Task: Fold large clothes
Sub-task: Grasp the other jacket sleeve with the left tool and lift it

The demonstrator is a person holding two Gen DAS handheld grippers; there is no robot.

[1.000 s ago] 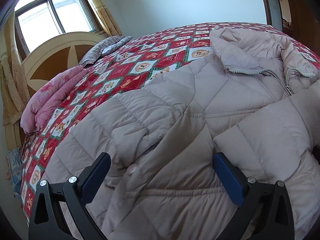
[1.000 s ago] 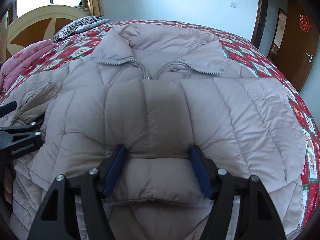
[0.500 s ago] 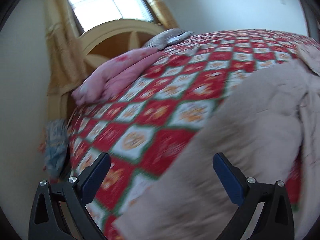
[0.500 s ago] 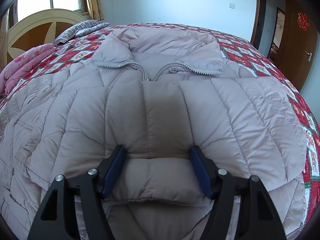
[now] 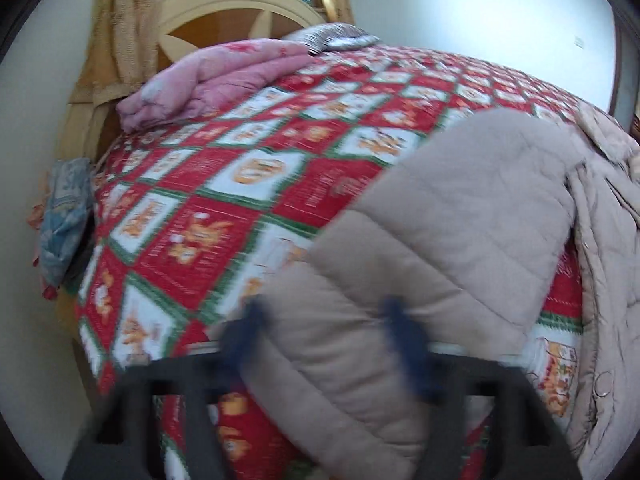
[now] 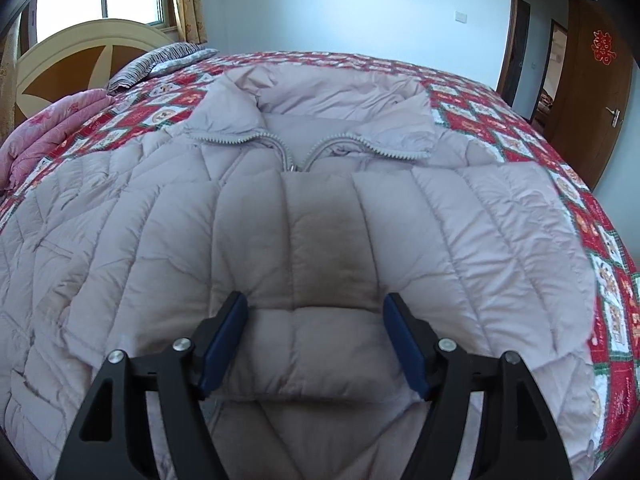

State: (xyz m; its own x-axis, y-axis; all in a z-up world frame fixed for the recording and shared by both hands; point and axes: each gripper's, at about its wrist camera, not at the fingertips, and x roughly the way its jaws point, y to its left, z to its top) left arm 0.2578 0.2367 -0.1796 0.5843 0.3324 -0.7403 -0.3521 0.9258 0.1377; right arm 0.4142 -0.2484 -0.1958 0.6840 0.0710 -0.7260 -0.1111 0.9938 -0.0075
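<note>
A pale beige quilted down jacket lies front up on the bed, its zipper open at the collar. My right gripper is shut on the cuff end of one sleeve, which lies folded across the jacket's front. In the left wrist view the other sleeve stretches out over the red patterned bedspread. My left gripper is blurred and its jaws are closing. That sleeve's end fills the gap between the blue pads, which seem to press on it.
A folded pink quilt and a striped pillow lie by the round headboard. A blue bag hangs at the bed's left side. A wooden door stands at the right.
The left gripper swung left from over the jacket's body to the outstretched sleeve, and its jaws narrowed around it. It left the right wrist view. The right gripper kept still.
</note>
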